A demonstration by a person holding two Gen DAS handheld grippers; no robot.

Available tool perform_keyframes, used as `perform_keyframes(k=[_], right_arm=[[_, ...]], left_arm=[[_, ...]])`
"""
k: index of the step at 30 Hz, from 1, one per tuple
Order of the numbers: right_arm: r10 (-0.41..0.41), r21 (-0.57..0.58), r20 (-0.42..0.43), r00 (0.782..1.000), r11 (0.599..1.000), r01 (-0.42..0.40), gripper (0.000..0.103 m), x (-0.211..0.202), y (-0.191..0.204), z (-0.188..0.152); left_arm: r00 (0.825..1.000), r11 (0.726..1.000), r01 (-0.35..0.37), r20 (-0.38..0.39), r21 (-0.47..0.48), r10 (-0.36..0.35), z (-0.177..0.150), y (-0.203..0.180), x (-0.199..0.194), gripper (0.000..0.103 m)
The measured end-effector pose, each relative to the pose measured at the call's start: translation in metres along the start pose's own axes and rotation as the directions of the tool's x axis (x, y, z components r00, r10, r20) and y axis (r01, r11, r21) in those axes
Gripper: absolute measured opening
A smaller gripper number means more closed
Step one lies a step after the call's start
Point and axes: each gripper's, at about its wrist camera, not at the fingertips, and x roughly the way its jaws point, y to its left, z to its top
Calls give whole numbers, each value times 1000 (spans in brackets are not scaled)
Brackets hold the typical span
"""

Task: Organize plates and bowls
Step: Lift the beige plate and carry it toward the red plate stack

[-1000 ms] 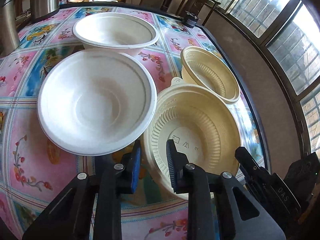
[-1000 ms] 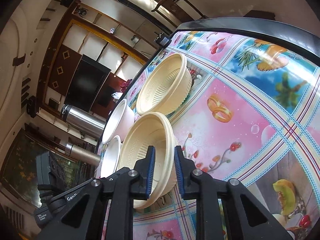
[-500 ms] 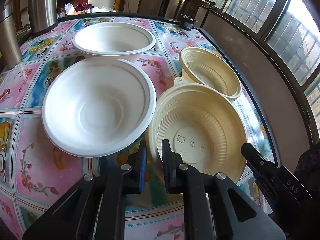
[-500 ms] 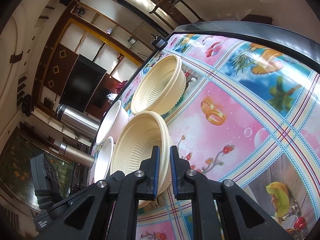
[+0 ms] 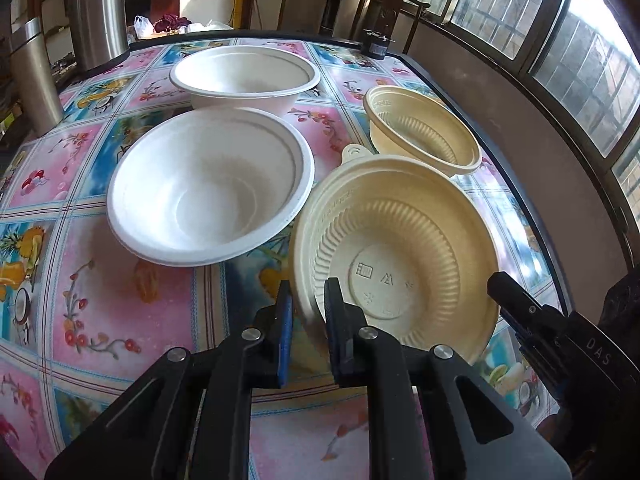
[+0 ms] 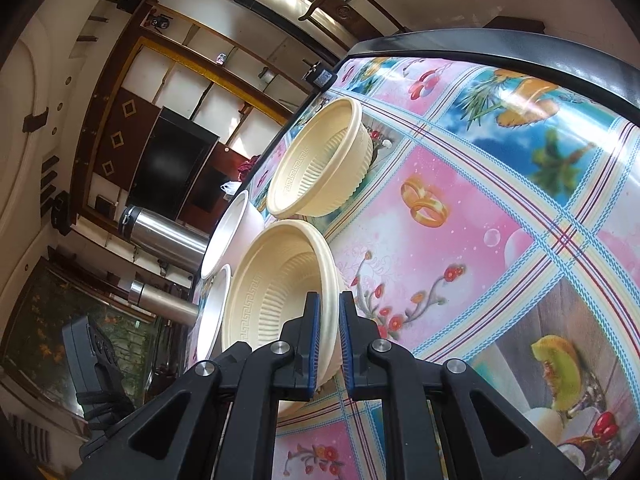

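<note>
My left gripper [image 5: 306, 320] and right gripper [image 6: 328, 344] both pinch rim of near cream bowl [image 5: 400, 264], lifted askew above table [image 5: 120, 320]. Beside it white bowl [image 5: 208, 192]; beyond, second cream bowl [image 5: 424, 132], second white bowl [image 5: 244, 76]. All four separate; stacking not begun.

"From my remote seat I saw a glossy oilcloth table cover [image 5: 120, 300] printed with pink and blue fruit squares."

"Anything behind it?"

"Two tall steel cylinders [image 5: 98, 8] stood at its far left, a small black device [image 5: 376, 46] sat at the far edge, and barred windows [image 5: 560, 32] ran along my right."
</note>
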Motion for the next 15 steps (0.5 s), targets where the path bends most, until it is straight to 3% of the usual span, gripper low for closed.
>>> perform_keyframes(k=[15], right_arm=[[39, -80, -112, 993, 996, -49, 10, 5, 31, -51]], left_arm=[[996, 996, -87, 30, -19, 88, -50, 56, -50, 14]])
